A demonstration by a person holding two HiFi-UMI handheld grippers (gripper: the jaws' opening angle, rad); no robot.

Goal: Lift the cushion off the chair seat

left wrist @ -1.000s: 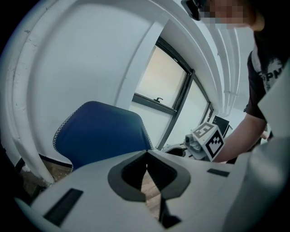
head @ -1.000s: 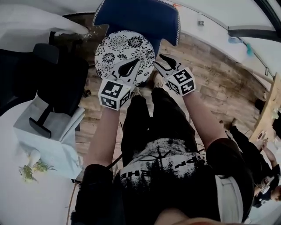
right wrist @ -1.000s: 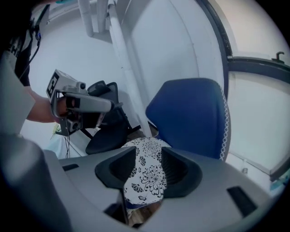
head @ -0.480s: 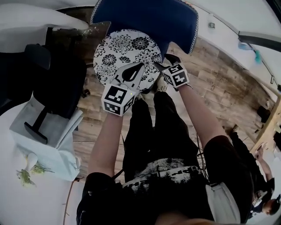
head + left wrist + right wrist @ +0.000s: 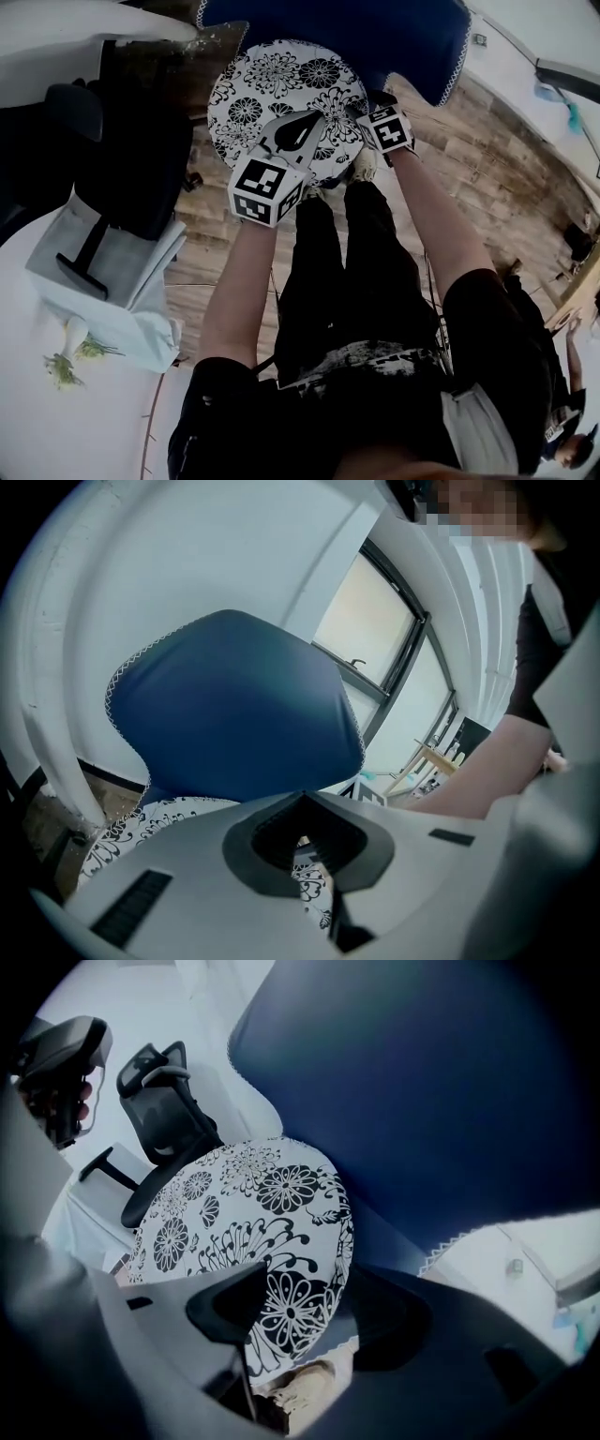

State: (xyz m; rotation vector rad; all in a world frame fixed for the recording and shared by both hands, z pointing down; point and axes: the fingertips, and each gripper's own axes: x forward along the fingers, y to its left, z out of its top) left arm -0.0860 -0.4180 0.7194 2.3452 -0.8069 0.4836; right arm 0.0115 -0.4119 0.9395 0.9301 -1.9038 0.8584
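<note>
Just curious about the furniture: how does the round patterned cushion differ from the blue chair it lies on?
Colour: the cushion is white with a black flower print, while the chair is plain dark blue.
Shape: the cushion is a flat round disc, while the chair has a curved back edged with white stitching.
Pose: the cushion lies flat on the seat, while the chair's back rises behind it.
Both look fabric-covered.

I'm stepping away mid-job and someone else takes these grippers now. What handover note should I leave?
Left gripper: shut, empty, over the near edge of the cushion.
Right gripper: open, jaws have just been opening; cushion rim between them, not pinched.
The cushion lies flat on the seat of the blue chair.
Done: both grippers at the cushion.
To do: grip the rim, lift it off.
</note>
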